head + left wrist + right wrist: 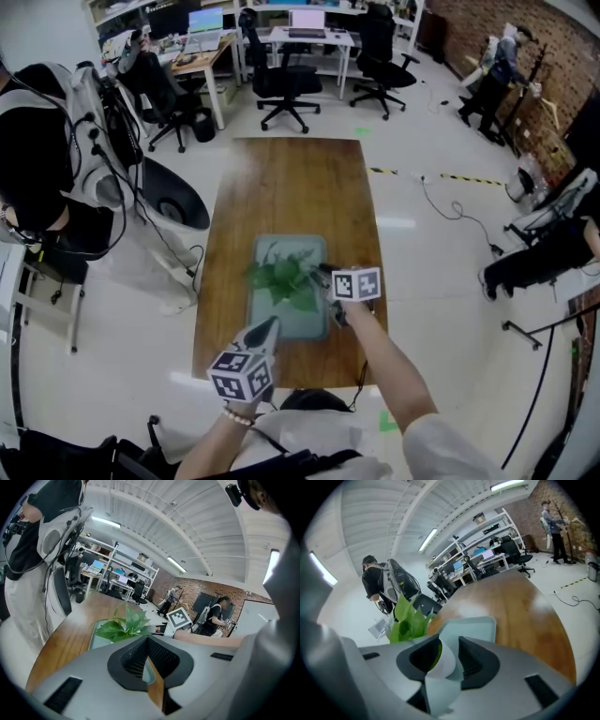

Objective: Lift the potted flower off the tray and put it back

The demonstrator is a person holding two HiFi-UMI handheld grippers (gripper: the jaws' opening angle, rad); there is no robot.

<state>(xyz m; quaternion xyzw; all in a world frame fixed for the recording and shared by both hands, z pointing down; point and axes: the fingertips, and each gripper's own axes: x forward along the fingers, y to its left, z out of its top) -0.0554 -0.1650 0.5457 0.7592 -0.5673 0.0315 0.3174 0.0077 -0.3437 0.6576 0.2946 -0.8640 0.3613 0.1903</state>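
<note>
my right claw (449, 641) stands wide with the flower pot (445, 660) between its jaws; the pot sits on the tray (483, 623). my left claw (147, 639) is pinched together, empty, just short of the tray's near edge over the surface (520, 606).

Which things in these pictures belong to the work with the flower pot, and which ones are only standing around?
Belong to the job:
potted flower
tray beneath it
right gripper, the pot between its open jaws
left gripper, shut and empty

Only standing around:
office chairs
laptop on the far desk
person standing at the back
</note>
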